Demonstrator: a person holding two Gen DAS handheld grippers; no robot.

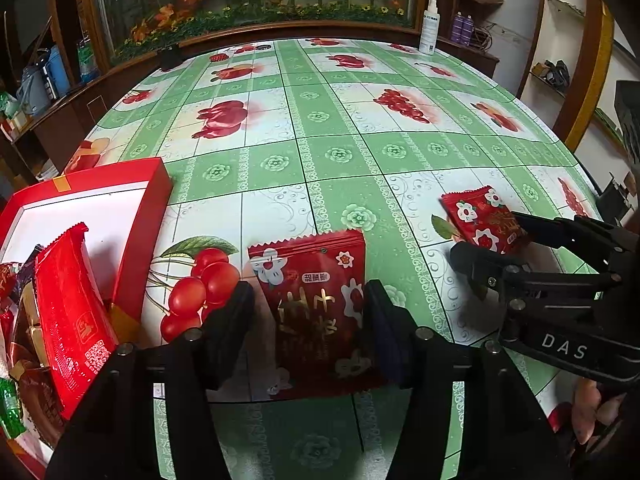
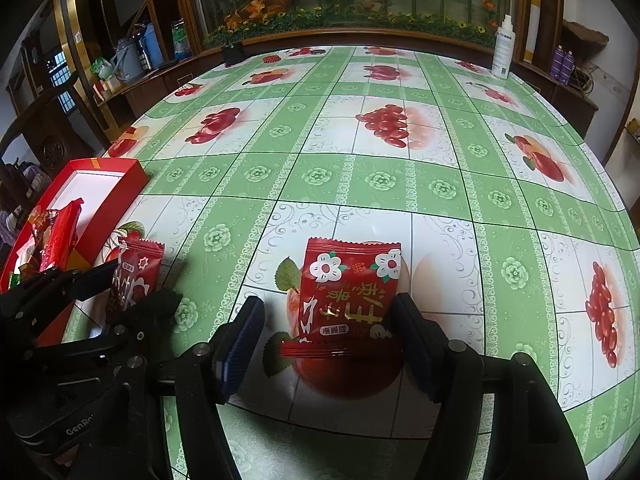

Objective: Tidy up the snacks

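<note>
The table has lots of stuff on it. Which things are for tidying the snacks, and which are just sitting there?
For the job: dark red snack packet, bright red snack packet, red box with snacks inside.

Just sitting there: white spray bottle, black stand.

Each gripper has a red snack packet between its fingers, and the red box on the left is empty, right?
Not quite. The red box isn't empty: the left wrist view shows a red packet and other wrapped snacks inside. The rest holds: each gripper has a red snack packet between its fingers, left and right.

Even indoor light, soft shadows, glossy glare, strong fisheye edge warping
</note>
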